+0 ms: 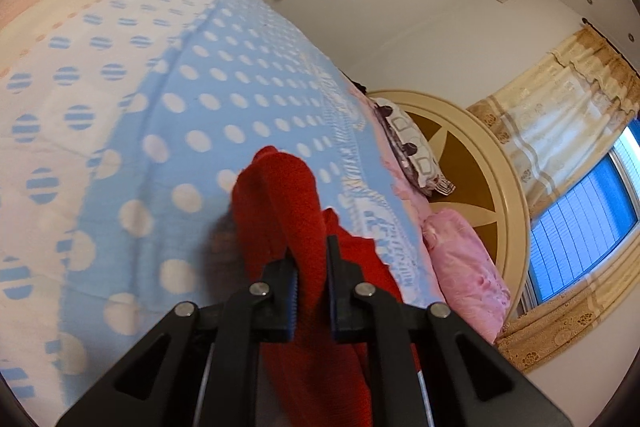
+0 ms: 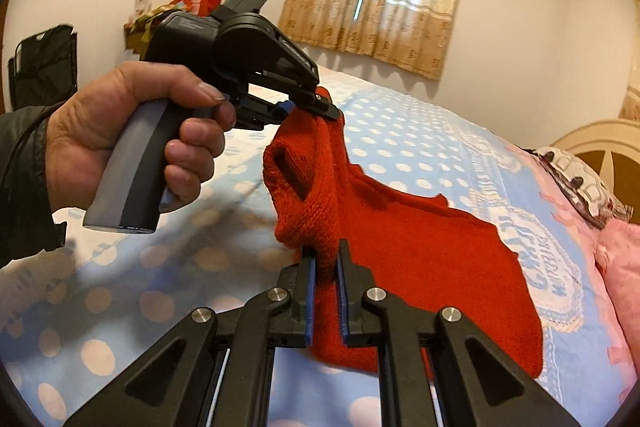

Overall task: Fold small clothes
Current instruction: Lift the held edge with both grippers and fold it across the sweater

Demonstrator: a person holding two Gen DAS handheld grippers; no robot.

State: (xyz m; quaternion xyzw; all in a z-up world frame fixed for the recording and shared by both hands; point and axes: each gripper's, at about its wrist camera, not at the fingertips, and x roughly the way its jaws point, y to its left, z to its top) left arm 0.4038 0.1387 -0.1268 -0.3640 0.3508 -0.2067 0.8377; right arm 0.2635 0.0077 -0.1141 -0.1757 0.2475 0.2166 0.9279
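Two grippers, left gripper (image 1: 310,259) and right gripper (image 2: 325,265), each pinch the red knit garment (image 2: 420,259) between nearly closed jaws; it hangs ahead of them over the bed (image 2: 400,131); judged best: keep both held edges level and taut.

Red knitted garment (image 2: 420,267) bunched, one edge lifted; the rest drapes onto the bed.
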